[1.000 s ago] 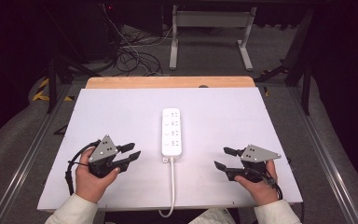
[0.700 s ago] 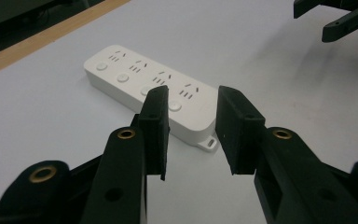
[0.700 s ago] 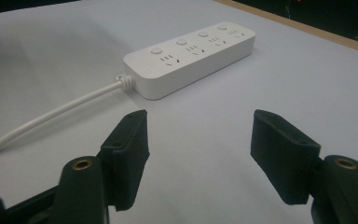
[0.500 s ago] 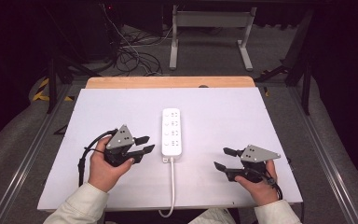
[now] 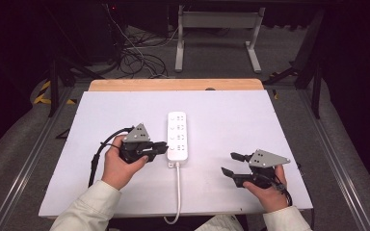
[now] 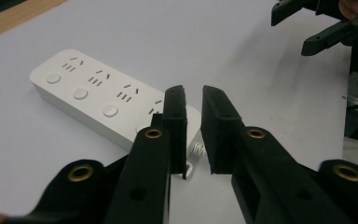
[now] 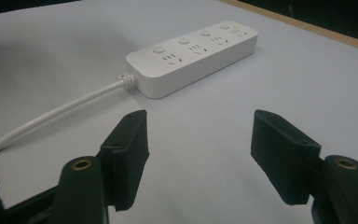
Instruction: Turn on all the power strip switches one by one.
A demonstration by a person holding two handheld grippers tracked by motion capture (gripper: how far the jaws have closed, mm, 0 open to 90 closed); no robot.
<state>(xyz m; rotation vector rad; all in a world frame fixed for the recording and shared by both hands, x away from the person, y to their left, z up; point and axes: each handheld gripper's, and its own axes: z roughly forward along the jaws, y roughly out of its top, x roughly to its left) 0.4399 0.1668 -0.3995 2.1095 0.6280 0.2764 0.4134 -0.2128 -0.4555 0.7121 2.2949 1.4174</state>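
A white power strip (image 5: pixel 178 136) lies lengthwise at the middle of the white table top (image 5: pixel 250 120), its cord (image 5: pixel 177 192) running off the near edge. My left gripper (image 5: pixel 165 147) is held just left of the strip's cord end. In the left gripper view its jaws (image 6: pixel 193 88) have just been closing to a slim gap with nothing between them, and the strip (image 6: pixel 88 93) lies right behind their tips. My right gripper (image 5: pixel 227 162) rests at the near right, open wide and empty (image 7: pixel 198 123), pointing at the strip (image 7: pixel 191 56).
A wooden strip (image 5: pixel 173 84) borders the table's far edge. Beyond it are a metal stand (image 5: pixel 217 33) and loose cables (image 5: pixel 135 57) on the floor. The cord (image 7: pixel 51 116) curves over the table between the two grippers.
My left hand has slid right toward the strip's cord end, and its jaws have narrowed. The right hand and the strip have stayed put.
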